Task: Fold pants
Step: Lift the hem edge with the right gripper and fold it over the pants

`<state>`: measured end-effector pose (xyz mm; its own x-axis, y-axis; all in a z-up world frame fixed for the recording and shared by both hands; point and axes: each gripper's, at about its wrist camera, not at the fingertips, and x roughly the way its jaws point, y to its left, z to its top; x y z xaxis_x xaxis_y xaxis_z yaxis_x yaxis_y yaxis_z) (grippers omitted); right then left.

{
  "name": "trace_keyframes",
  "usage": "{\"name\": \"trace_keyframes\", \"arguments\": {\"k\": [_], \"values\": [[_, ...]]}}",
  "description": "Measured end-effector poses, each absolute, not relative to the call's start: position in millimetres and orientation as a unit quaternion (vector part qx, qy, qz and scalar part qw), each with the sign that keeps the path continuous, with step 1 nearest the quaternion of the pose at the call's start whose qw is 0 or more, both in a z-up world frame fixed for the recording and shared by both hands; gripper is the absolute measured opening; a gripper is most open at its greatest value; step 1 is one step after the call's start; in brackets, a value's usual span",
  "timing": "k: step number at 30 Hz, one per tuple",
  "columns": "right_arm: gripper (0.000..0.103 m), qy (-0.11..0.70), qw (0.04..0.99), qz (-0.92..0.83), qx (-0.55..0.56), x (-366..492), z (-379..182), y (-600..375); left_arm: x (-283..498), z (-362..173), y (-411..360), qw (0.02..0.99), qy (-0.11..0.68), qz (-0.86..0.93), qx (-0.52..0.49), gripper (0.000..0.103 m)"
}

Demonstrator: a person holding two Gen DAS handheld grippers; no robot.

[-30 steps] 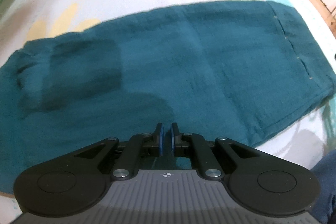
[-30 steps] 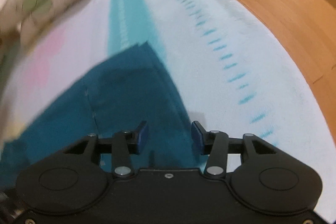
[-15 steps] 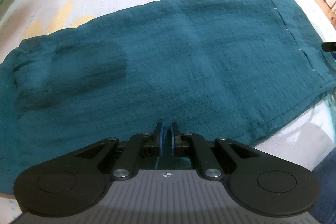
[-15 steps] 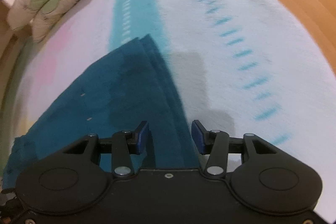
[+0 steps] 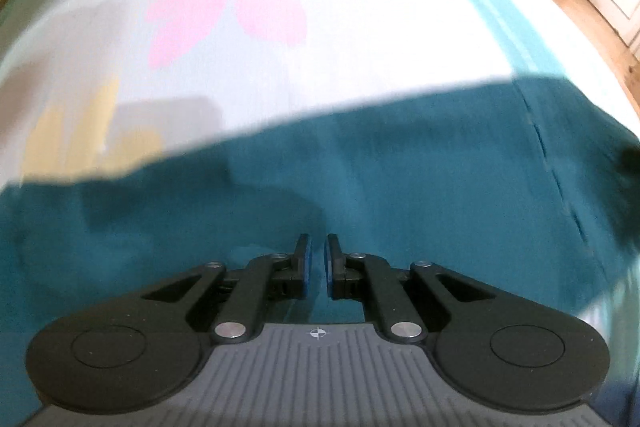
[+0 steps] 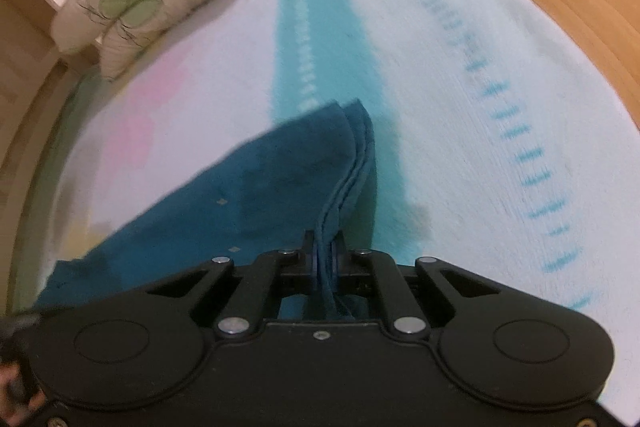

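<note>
On the bed [image 6: 460,115], the right tongs [image 6: 325,247] have just been closing and pinch the pants [image 6: 280,171] hem for folding; the left tongs [image 5: 317,259] are closed, seemingly gripping cloth.

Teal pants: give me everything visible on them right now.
The teal pants look like soft crinkled woven cloth, lying mostly flat on the bedspread, already doubled so that several layered hems stack at one end. A stitched seam with pale tacks runs near that end. The right gripper has just been closing and now pinches the stacked edge, lifting it slightly. The left gripper is shut over the cloth; any hold is unclear.
</note>
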<state>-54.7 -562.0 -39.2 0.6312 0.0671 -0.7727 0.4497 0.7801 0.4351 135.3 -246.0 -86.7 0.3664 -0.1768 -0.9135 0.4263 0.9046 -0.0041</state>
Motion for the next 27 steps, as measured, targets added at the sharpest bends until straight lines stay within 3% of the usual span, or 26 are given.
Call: {"name": "trace_keyframes", "arguments": {"k": [6,13,27], "values": [[0.013,0.406,0.858,-0.107,0.296,-42.0,-17.9,-553.3,181.7,-105.3,-271.0,0.819,0.548,-0.143,0.094,0.008],[0.013,0.413,0.860,-0.116,0.276,-31.8,-7.5,-537.8,182.4,-100.3,-286.3,0.824,0.533,-0.143,0.130,0.008],[0.013,0.388,0.895,-0.013,0.219,20.2,68.6,-386.2,124.7,-62.6,-129.2,0.830,0.546,-0.098,0.056,0.008]]}}
